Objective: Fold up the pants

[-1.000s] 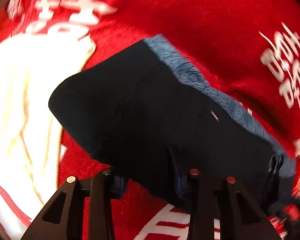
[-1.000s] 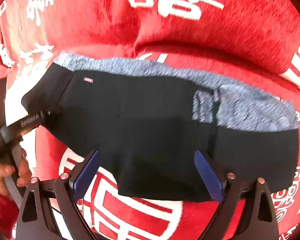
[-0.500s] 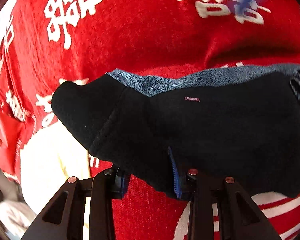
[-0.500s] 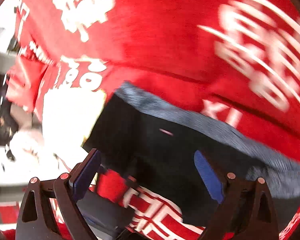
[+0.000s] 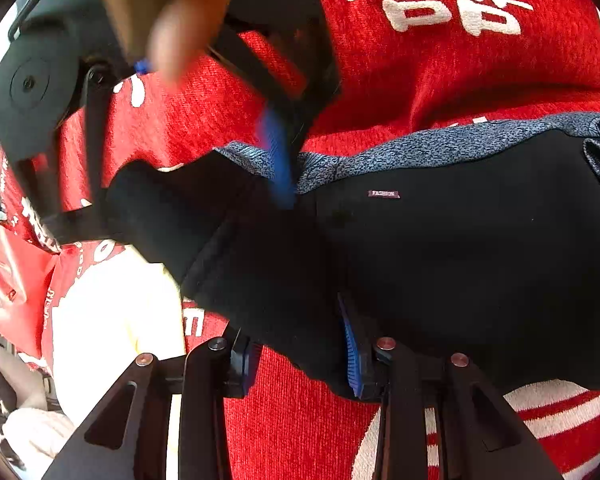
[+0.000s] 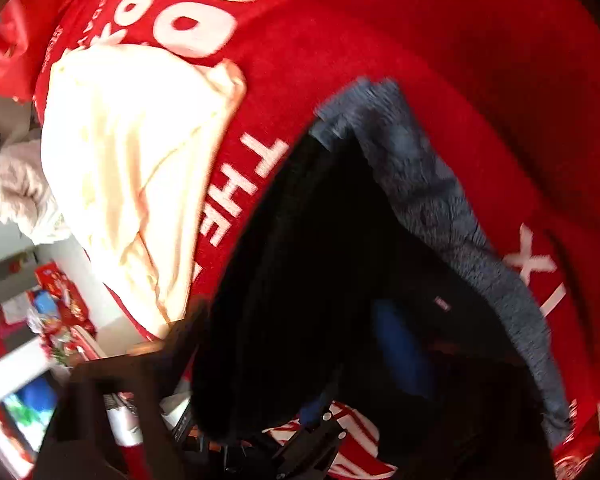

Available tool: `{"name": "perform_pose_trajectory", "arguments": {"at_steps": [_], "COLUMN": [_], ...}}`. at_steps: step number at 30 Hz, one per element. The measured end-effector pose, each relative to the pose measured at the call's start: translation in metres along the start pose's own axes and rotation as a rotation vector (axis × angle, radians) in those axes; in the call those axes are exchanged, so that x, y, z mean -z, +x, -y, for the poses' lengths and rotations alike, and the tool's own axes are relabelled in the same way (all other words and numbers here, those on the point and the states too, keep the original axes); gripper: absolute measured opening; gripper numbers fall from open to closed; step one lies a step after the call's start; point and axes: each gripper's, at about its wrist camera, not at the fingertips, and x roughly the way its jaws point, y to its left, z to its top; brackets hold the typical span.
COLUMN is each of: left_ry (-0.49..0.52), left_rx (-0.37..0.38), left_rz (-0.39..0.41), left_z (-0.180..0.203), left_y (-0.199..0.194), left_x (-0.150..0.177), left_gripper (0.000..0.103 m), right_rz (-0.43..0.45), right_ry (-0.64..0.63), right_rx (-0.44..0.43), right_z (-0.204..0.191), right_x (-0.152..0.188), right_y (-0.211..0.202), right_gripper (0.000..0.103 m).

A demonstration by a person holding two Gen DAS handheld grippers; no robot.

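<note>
- Pants (image 5: 460, 248), black knit with a speckled grey-blue waistband and a small woven label, lie bunched on the red plush blanket with white lettering (image 5: 440, 64).
- The left gripper (image 5: 300, 354) points steeply down from the near edge of the pants; its black fingers with blue pads are drawn close and pinch a thick fold of the black fabric between them.
- The right gripper (image 5: 278, 160) comes in from the far side in the left wrist view, angled down and tilted, its blue pad lying on the waistband near the pants' rounded left end.
- Its jaws have just been closing, with the waistband edge between them; blur keeps me from telling whether the pads already press the cloth.
- A blurred bare hand (image 5: 168, 20) holds that gripper's black body at the top of the picture.
- In the right wrist view the pants (image 6: 320, 260) fill the lower middle, the waistband running diagonally down to the right.
- A cream-white cloth (image 6: 132, 160) lies on the blanket just beside the pants.
</note>
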Motion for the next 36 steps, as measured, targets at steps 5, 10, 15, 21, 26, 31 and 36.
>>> {"name": "perform_pose_trajectory", "arguments": {"at_steps": [5, 10, 15, 21, 26, 31, 36], "left_ry": [0.051, 0.049, 0.087, 0.119, 0.162, 0.234, 0.276], "left_rx": [0.002, 0.066, 0.164, 0.303, 0.39, 0.437, 0.477], "left_rz": [0.066, 0.147, 0.246, 0.297, 0.285, 0.246, 0.152], "left_z": [0.013, 0.027, 0.051, 0.101, 0.16, 0.229, 0.271], "left_y": [-0.028, -0.073, -0.127, -0.189, -0.218, -0.225, -0.193], "left_x": [-0.008, -0.026, -0.041, -0.064, -0.077, -0.079, -0.07], "left_gripper": [0.036, 0.036, 0.036, 0.036, 0.036, 0.036, 0.036], "right_rz": [0.104, 0.289, 0.462, 0.636, 0.724, 0.765, 0.754], "right_ry": [0.028, 0.06, 0.115, 0.195, 0.265, 0.384, 0.509], "right_rx": [-0.09, -0.201, -0.336, -0.441, -0.458, -0.492, -0.508], "right_z": [0.024, 0.06, 0.114, 0.179, 0.229, 0.295, 0.352], "right_x": [0.032, 0.099, 0.178, 0.28, 0.355, 0.412, 0.443], "right_y": [-0.032, -0.075, -0.113, -0.137, -0.142, -0.125, -0.078], "right_gripper": [0.019, 0.019, 0.019, 0.019, 0.019, 0.019, 0.019]}}
